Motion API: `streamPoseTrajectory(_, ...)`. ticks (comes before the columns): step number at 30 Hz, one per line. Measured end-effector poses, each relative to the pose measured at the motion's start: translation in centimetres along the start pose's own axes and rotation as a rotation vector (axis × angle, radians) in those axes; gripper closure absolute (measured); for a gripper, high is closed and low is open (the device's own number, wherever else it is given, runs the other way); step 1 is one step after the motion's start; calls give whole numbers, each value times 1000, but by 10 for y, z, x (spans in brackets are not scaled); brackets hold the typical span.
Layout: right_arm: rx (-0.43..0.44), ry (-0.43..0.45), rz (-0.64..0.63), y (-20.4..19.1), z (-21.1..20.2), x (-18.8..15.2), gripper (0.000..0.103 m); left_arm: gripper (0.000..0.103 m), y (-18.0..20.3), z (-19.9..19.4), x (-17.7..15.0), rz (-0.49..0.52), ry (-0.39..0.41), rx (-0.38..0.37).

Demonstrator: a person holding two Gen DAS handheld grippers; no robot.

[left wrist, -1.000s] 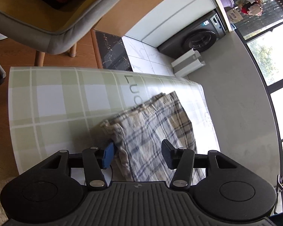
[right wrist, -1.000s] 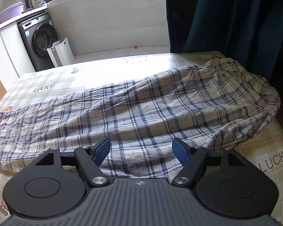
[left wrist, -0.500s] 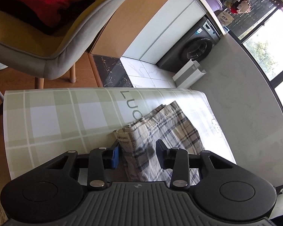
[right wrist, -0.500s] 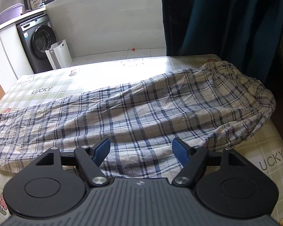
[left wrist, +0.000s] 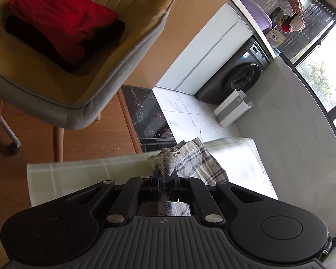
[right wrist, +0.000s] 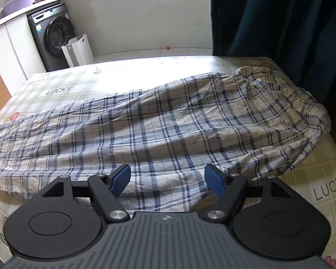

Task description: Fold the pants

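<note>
Plaid pants (right wrist: 168,121) in cream with blue checks lie spread across the table (right wrist: 62,85), waistband bunched at the far right and legs running left. In the left wrist view my left gripper (left wrist: 166,178) is shut on the leg end of the pants (left wrist: 168,159), the cloth bunched between the pads and lifted off the table (left wrist: 82,172). My right gripper (right wrist: 167,178) stands open just above the near edge of the pants, nothing between its blue pads (right wrist: 119,178).
A grey chair (left wrist: 62,103) with folded red and black clothes (left wrist: 62,24) stands beyond the table's left end. A washing machine (right wrist: 53,35) and white bin (right wrist: 78,50) stand by the far wall. A dark curtain (right wrist: 280,22) hangs at the right.
My left gripper closed on the leg end of the pants and rose, pulling the cloth up with it. The right gripper stayed open and nearly still.
</note>
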State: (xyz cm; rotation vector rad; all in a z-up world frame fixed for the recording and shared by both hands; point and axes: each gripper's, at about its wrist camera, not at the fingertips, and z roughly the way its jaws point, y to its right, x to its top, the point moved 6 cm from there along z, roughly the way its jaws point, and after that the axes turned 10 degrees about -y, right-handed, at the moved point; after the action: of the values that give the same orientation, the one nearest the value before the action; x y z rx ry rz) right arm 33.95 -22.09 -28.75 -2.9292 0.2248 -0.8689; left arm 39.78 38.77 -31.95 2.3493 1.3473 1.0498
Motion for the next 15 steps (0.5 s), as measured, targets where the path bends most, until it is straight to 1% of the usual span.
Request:
streamPoseTrajectory(6,18,-23,-135,-28,13,1,27,97,-15,-7,13,-20,16,56)
streamPoseTrajectory(9,-14,-68,-220,-31,24,-2,25,96,-8,-11,10,2,15,67)
streamPoseTrajectory(11,-20,-69,-241,-25,26,-4,24,96,6,-17,7,47,22,52)
streamPoseTrajectory(15,4,-66,-193,0,24,1,24,96,51,-31,-15,188,11,-36)
